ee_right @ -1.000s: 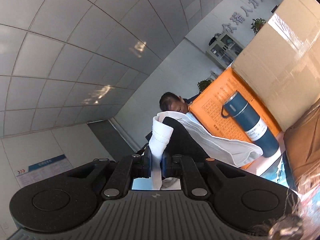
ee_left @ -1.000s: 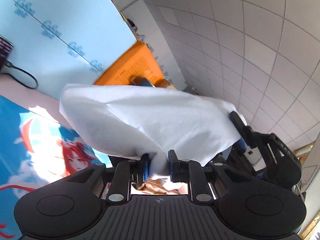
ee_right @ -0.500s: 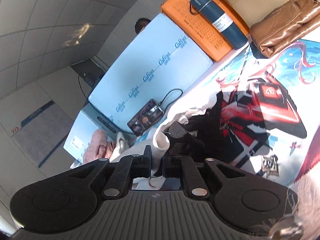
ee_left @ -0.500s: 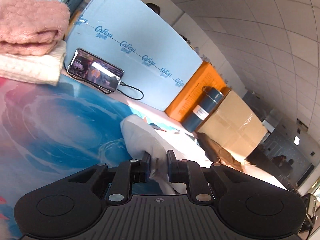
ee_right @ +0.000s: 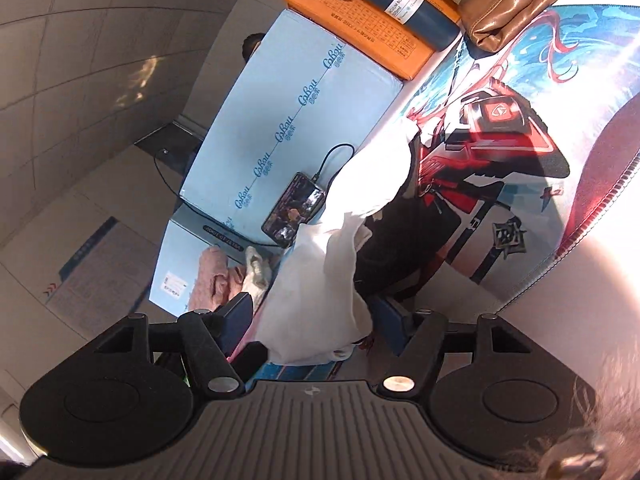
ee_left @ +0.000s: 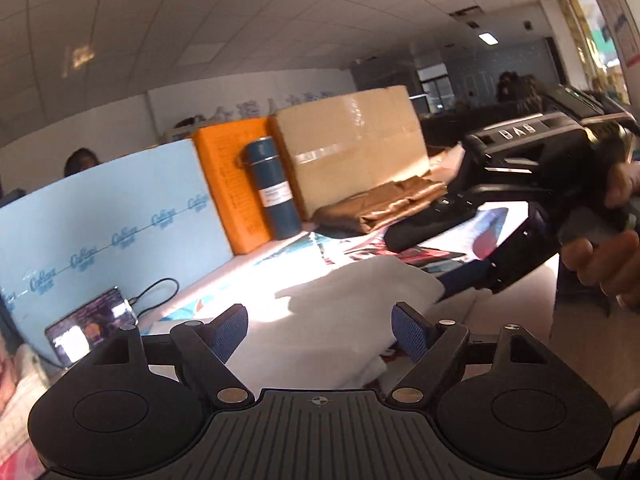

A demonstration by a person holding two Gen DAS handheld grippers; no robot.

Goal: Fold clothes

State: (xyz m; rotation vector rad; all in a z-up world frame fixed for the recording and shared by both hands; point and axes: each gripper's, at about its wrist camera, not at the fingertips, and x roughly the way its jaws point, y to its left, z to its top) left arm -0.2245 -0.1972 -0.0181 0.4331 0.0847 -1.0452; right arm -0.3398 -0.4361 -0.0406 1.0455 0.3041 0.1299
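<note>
Both grippers open, white garment down

Printed mat (ee_right: 520, 184): the landmark. White garment (ee_left: 340, 312) lies on it in a loose, uneven fold; squaring off likely remains. Left gripper (ee_left: 320, 330) and right gripper (ee_right: 316, 316) wide open over the cloth, gripping nothing.

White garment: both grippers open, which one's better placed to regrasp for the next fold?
Left, probably. The left gripper is level over the flat white garment. The right gripper sits rolled sideways with bunched cloth between its fingers.
</note>
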